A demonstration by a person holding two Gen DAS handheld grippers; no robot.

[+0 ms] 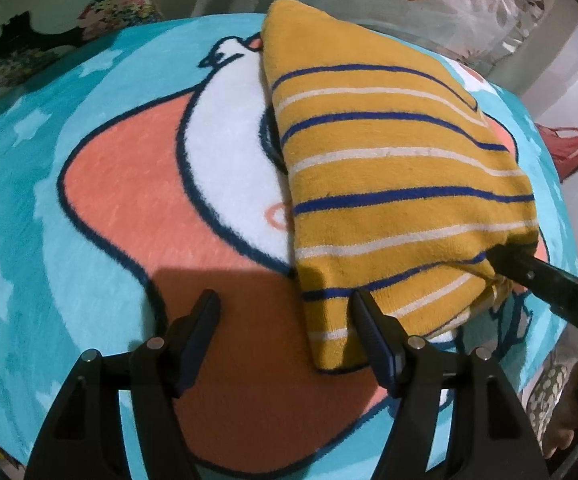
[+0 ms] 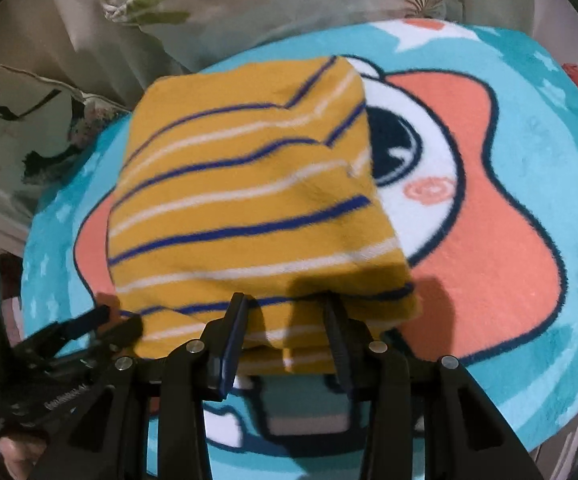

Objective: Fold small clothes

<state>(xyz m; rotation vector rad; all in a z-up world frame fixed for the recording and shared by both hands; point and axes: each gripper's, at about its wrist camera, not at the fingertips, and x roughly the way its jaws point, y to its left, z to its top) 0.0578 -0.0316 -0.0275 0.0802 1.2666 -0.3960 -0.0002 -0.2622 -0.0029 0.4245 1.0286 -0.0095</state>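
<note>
**Fold nearly complete; garment lies under your right tongs**

Nearest your left lens, the left tongs (image 1: 285, 300) stand wide and empty: one finger hangs over bare rug, the other overlaps the near left corner of the striped garment (image 1: 389, 184). Whether that finger touches cloth cannot be told. Your right tongs (image 2: 289, 304) sit at a middling gap at the garment's near edge, fingers over the folded layers; a true pinch cannot be confirmed. Outward, the yellow garment lies as a compact, stacked rectangle on the cartoon rug (image 1: 109, 200), a folded-in flap showing on top. Judgement: main folds are done; releasing the edge and squaring it remain.
</note>
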